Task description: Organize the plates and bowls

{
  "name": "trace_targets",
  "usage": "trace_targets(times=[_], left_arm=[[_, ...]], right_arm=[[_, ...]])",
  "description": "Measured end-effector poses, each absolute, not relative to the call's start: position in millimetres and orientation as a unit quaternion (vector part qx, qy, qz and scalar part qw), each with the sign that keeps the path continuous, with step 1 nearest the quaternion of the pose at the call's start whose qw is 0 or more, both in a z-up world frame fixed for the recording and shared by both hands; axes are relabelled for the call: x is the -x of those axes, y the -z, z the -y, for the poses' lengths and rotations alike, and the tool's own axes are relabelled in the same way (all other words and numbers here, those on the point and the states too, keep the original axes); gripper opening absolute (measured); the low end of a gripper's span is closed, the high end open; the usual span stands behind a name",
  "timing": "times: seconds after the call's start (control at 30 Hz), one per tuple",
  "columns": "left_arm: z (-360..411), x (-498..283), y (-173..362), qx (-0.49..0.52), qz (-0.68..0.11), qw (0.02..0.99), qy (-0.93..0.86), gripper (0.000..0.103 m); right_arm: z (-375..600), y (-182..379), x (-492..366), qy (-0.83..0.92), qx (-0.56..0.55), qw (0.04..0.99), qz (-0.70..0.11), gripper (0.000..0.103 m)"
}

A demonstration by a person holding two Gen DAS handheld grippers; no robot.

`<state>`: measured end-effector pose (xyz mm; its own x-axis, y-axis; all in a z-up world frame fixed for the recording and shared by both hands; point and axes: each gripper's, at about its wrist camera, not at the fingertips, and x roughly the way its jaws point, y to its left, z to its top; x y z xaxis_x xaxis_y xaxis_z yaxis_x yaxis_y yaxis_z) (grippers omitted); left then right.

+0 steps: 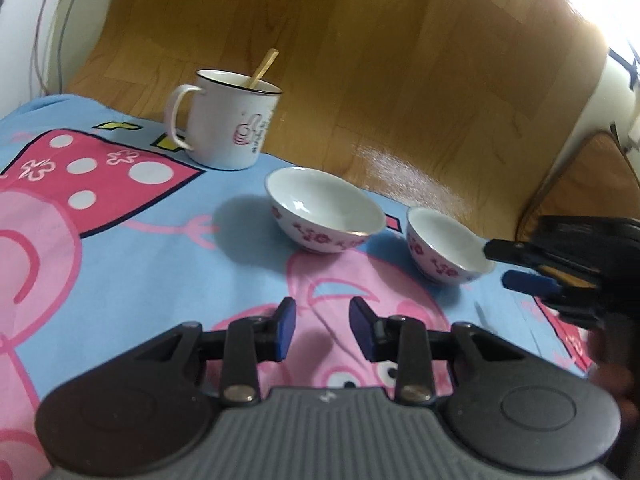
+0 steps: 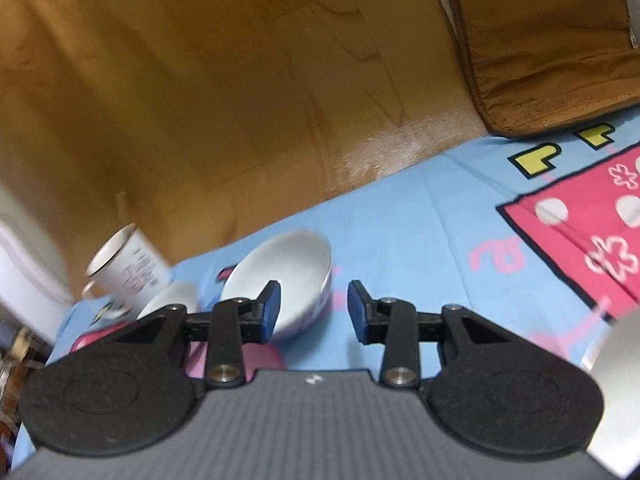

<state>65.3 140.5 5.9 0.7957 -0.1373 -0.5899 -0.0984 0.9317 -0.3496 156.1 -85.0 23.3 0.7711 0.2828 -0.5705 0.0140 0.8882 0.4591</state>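
Fingers, left (image 1: 322,330): parted, nothing held; larger bowl (image 1: 325,210) seen ahead.
Fingers, right (image 2: 314,312): parted, empty; smaller bowl (image 2: 286,280) just ahead-left, nearer this hand.

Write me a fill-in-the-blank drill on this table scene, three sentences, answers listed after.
1. The number of bowls standing on the cartoon cloth is ____.
2. The wooden stick stands inside the ____.
3. Between the fingers of the left gripper there is ____ but cloth behind.

Missing words: two; mug; nothing

The larger bowl sits between the mug and the smaller bowl.
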Motion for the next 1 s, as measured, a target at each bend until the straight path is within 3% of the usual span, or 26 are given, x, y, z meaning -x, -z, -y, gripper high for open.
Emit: trace_targets(times=[0.13, 0.17, 0.27, 0.43, 0.57, 0.67, 0.77, 0.83, 0.87, 0.93, 1.0], left_arm=[[-146, -62, -8, 0.200, -0.317, 0.927, 0.008, 0.030], [-146, -62, -8, 0.202, -0.317, 0.927, 0.009, 0.030], [-147, -62, -8, 0.206, -0.316, 0.926, 0.010, 0.030], [-149, -58, -11, 0.216, -0.305, 0.927, 0.021, 0.031], [-141, -54, -14, 0.208, -0.295, 0.931, 0.053, 0.050], [-136, -53, -13, 0.207, -0.301, 0.928, 0.078, 0.050], [-128, -56, -8, 0.195, -0.324, 0.921, 0.096, 0.047], [-117, -56, -4, 0.182, -0.341, 0.913, 0.128, 0.034], [-112, -55, -4, 0.174, -0.345, 0.911, 0.142, 0.019], [-98, -47, -5, 0.139, -0.341, 0.919, 0.143, 0.019], [-92, -41, -5, 0.118, -0.336, 0.924, 0.137, 0.013]], right_arm=[[78, -15, -181, -0.040, -0.213, 0.910, -0.354, 0.040], [78, -12, -186, -0.036, -0.214, 0.907, -0.362, 0.036], [76, -6, -194, -0.049, -0.213, 0.898, -0.383, 0.011], [79, -16, -166, -0.084, -0.219, 0.893, -0.384, 0.010], [84, -19, -129, -0.131, -0.218, 0.882, -0.396, 0.010], [89, -16, -100, -0.160, -0.220, 0.872, -0.407, 0.010], [95, -13, -79, -0.175, -0.229, 0.864, -0.413, 0.011], [98, -11, -69, -0.178, -0.242, 0.860, -0.413, 0.012], [97, -12, -67, -0.177, -0.244, 0.860, -0.412, 0.014], [95, -14, -59, -0.172, -0.238, 0.867, -0.401, 0.015], [91, -16, -51, -0.165, -0.219, 0.882, -0.383, 0.018]])
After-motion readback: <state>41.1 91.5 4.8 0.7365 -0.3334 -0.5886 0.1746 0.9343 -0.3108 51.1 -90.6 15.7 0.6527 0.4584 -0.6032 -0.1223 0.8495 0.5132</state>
